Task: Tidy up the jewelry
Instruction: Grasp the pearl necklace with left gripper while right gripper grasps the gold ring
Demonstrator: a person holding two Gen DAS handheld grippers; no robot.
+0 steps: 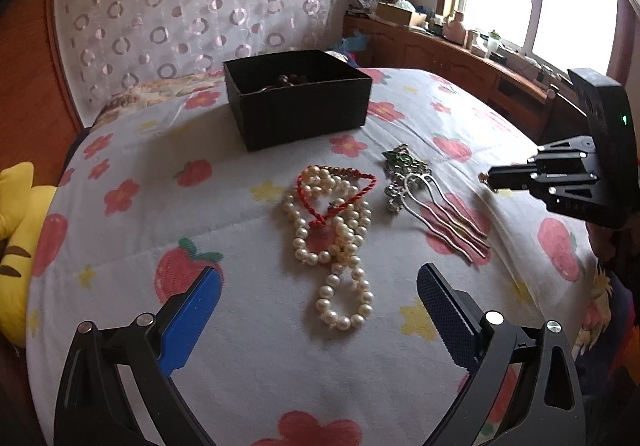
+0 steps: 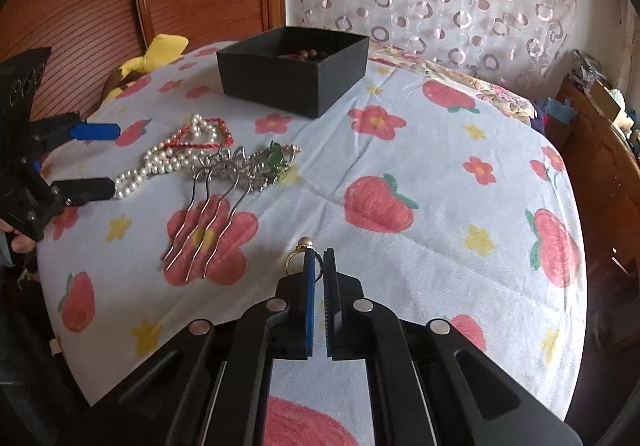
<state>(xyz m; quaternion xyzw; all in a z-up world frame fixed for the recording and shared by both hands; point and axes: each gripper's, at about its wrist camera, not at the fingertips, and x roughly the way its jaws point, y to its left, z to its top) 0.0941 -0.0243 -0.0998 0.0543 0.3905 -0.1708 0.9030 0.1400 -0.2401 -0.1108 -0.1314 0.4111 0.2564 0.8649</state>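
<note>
The right claw is pinched on a small gold ring topped with a pale bead, the band caught between the tips so the ring stands clear above the bed; held that high and free of the cover, it looks ready to be carried to the black box, which sits toward the far edge of the bed by the headboard. The left claw is spread wide and holds nothing, its blue pads either side of the near loop of the pearl necklace, probably lined up to take it next. Tangled over the pearls is a red cord, and just beside them, toward the window side of the bed, lie a green-and-silver ornament and a silver hair comb with wavy prongs. Dark beads already lie in the box. Only the right wrist view shows the ring plainly; from the left wrist view the right claw's tips show just a small glint. The left wrist view alone shows how the pearls coil and where the cord crosses them.
</note>
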